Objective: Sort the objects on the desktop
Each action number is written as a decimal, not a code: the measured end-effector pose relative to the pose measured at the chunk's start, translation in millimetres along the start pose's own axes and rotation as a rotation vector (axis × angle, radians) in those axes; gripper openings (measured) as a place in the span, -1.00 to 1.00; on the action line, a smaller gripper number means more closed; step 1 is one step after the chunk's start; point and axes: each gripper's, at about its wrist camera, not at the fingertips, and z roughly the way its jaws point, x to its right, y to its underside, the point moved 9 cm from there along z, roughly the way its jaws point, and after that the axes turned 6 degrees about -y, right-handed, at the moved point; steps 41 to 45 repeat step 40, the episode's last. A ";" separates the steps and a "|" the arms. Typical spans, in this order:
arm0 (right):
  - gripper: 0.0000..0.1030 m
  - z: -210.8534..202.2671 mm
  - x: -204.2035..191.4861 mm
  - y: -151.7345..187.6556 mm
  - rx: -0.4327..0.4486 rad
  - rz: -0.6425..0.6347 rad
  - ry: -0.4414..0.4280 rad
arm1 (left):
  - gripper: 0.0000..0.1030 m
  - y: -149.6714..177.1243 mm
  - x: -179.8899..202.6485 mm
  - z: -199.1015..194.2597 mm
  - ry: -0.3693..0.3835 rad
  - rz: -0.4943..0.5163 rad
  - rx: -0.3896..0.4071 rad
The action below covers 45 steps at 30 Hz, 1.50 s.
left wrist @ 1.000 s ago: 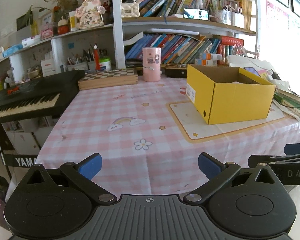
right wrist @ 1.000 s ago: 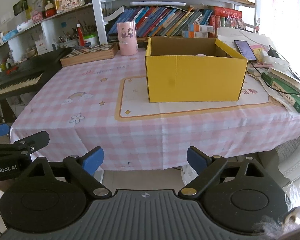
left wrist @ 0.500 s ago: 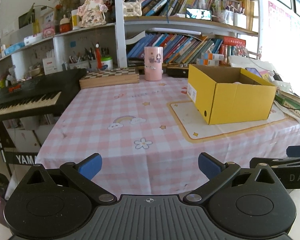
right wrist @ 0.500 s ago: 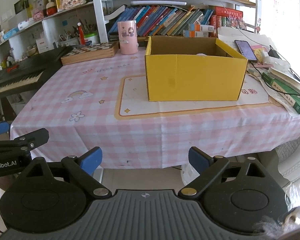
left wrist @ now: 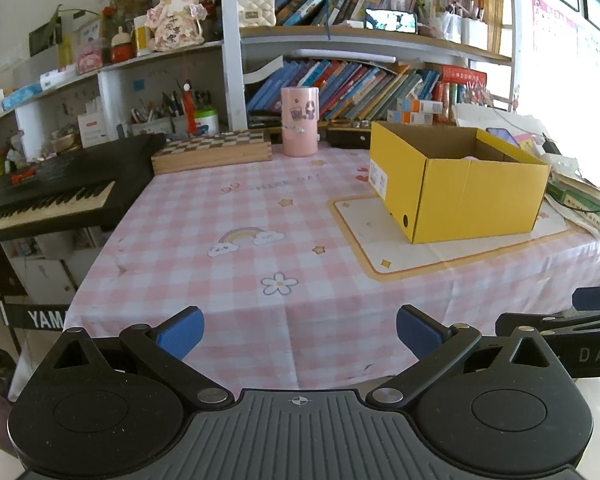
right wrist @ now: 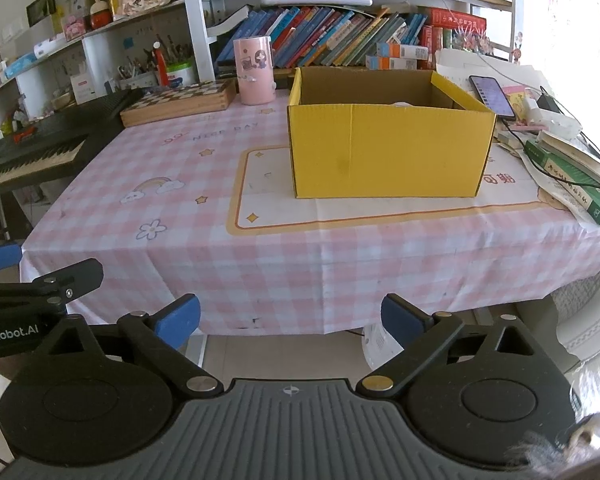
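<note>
An open yellow cardboard box (left wrist: 460, 188) (right wrist: 388, 148) stands on a cream mat on the pink checked tablecloth (left wrist: 240, 232) (right wrist: 172, 184); something pale barely shows inside it. A pink cylindrical cup (left wrist: 300, 122) (right wrist: 255, 71) stands at the table's far edge beside a wooden chessboard box (left wrist: 212, 151) (right wrist: 180, 98). My left gripper (left wrist: 299, 330) is open and empty, held off the table's near edge. My right gripper (right wrist: 290, 318) is open and empty, below the near edge in front of the box.
A black keyboard (left wrist: 48, 196) stands left of the table. Bookshelves (left wrist: 360, 80) fill the back. A phone (right wrist: 492, 96), books (right wrist: 572, 176) and cables lie at the table's right side. Each gripper shows in the other's view, the right one (left wrist: 560, 320) and the left one (right wrist: 40, 288).
Both views have shifted slightly; the table and box sit a little lower in frame. Both grippers stay open and empty. Nothing on the table has moved.
</note>
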 end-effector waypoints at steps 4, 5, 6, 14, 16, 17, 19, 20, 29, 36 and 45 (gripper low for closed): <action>0.91 1.7 0.1 -0.6 -0.003 0.003 0.001 | 1.00 0.6 -0.8 0.8 0.001 0.002 -0.004; 0.91 2.1 0.1 -0.6 -0.005 0.003 0.001 | 1.00 0.6 -0.8 0.8 0.001 0.002 -0.004; 0.91 2.3 0.1 -0.4 -0.006 0.003 0.001 | 1.00 0.6 -0.8 0.9 0.001 0.001 -0.004; 0.91 3.9 -1.8 -0.2 -0.009 0.004 0.004 | 1.00 2.4 -0.7 1.3 0.007 0.005 -0.003; 0.91 3.9 -1.9 -0.2 -0.009 0.004 0.004 | 1.00 2.5 -0.9 1.8 0.008 0.007 -0.004; 0.91 4.0 -2.0 -0.2 -0.009 0.004 0.004 | 1.00 2.7 -1.3 2.0 0.008 0.007 -0.004; 0.91 4.0 -2.1 -0.2 -0.009 0.004 0.004 | 1.00 2.9 -2.0 2.2 0.009 0.006 -0.004; 0.91 4.3 -2.2 0.0 -0.010 0.004 0.004 | 1.00 2.5 -1.7 2.0 0.009 0.006 -0.004; 0.91 5.3 -3.6 0.8 -0.012 0.001 0.006 | 1.00 1.7 -7.2 4.1 0.008 -0.004 -0.002; 0.91 8.4 -7.1 1.2 -0.012 0.002 0.013 | 1.00 0.6 -10.6 5.3 0.018 -0.016 0.006; 0.91 8.2 -6.5 0.9 -0.012 -0.001 0.013 | 1.00 -0.6 -11.7 6.8 0.022 -0.026 0.006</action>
